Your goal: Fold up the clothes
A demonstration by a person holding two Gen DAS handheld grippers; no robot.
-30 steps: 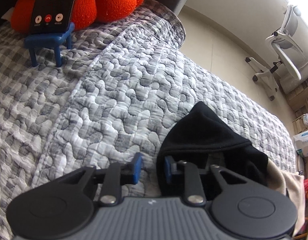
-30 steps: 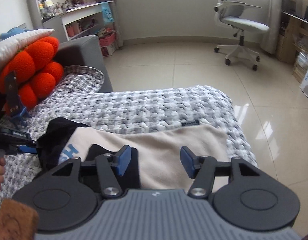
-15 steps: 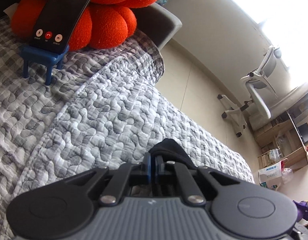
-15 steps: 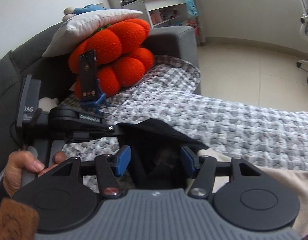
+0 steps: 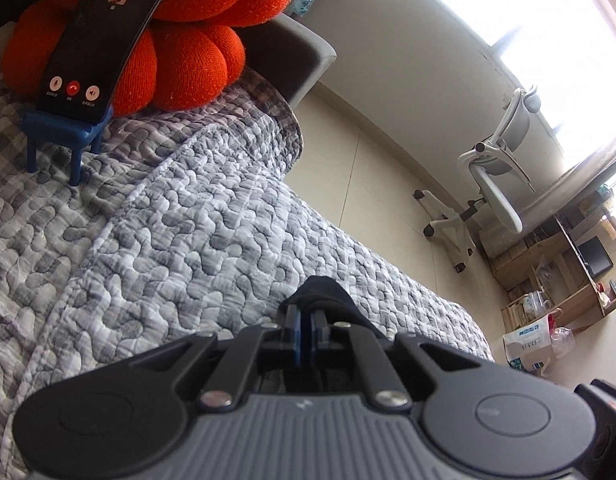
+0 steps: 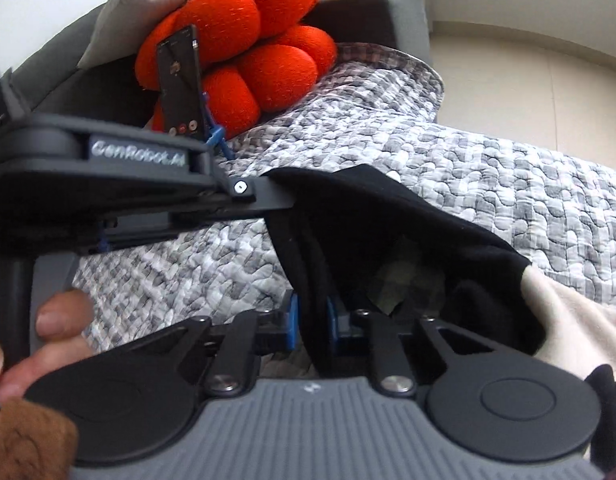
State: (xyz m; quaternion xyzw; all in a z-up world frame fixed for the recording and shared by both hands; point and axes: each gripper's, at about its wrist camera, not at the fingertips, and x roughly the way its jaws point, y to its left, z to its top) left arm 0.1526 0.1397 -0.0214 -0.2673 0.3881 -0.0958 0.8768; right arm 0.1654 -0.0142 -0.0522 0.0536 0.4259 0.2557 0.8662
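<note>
Two tongs grip a black garment (image 6: 387,216) over a quilted sofa cover (image 5: 196,216).
The left tongs (image 5: 304,334) are pressed together on a fold of the cloth; the right tongs (image 6: 311,326) are closing on its edge, cloth between the pads. A beige garment (image 6: 567,312) lies beside it.

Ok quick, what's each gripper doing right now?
Left gripper: shut on the black garment.
Right gripper: closing on a fold of the same garment.

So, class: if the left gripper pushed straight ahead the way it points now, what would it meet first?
The left gripper is shut on the black garment, so beyond that fabric it would probably press into the grey quilted cover; depth is uncertain.
</note>
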